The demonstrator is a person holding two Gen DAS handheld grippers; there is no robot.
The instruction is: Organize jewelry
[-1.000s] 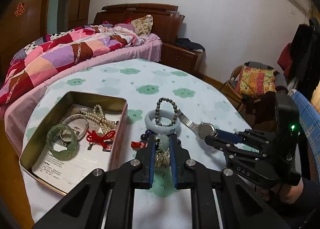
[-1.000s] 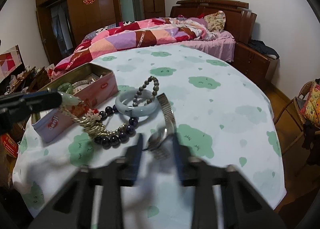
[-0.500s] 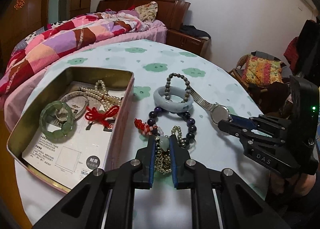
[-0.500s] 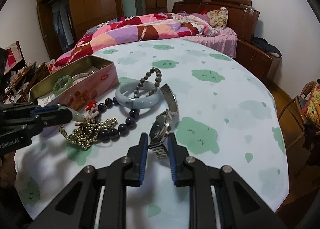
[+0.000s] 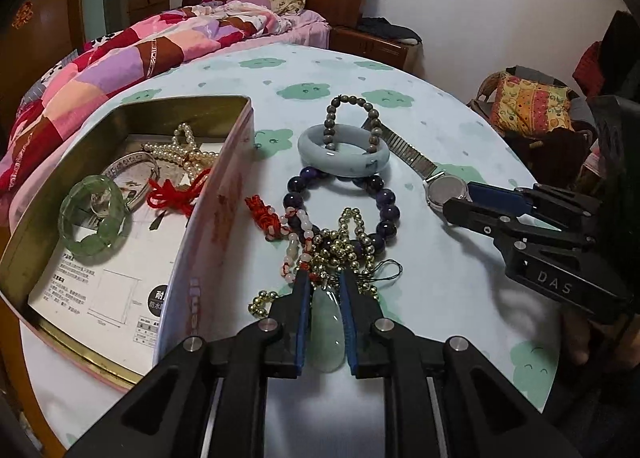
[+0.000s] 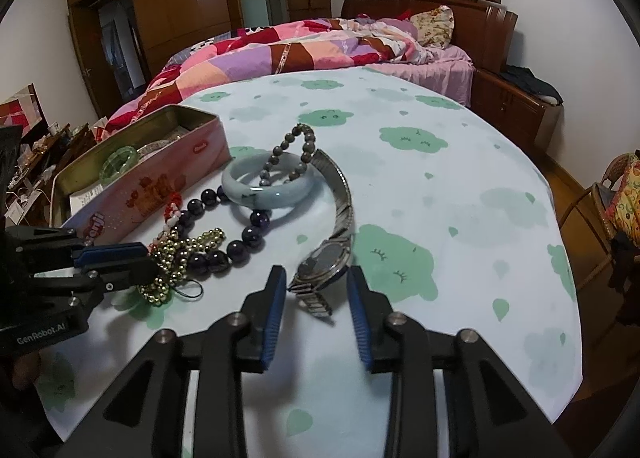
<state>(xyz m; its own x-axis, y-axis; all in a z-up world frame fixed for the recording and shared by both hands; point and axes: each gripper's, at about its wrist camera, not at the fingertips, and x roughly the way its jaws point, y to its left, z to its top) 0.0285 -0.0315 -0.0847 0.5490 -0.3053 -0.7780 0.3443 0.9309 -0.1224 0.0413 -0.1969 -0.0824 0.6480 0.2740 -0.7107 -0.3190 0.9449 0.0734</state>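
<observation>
My left gripper is shut on a pale green jade pendant, low over the table beside the open tin box. Its red-and-white bead cord and a gold bead chain trail onto the cloth. My right gripper is open around a silver wristwatch, which lies on the table. A pale blue bangle, a grey bead bracelet and a dark purple bead bracelet lie between them. The tin holds a green bangle, pearls and a red cord.
The round table has a light cloth with green cloud prints. A bed with a patchwork quilt stands behind it. A chair with a patterned cushion stands at the right of the table.
My left gripper has sunk toward the table with the pendant, so the chains now rest on the cloth. My right gripper has opened and let go of the watch.
</observation>
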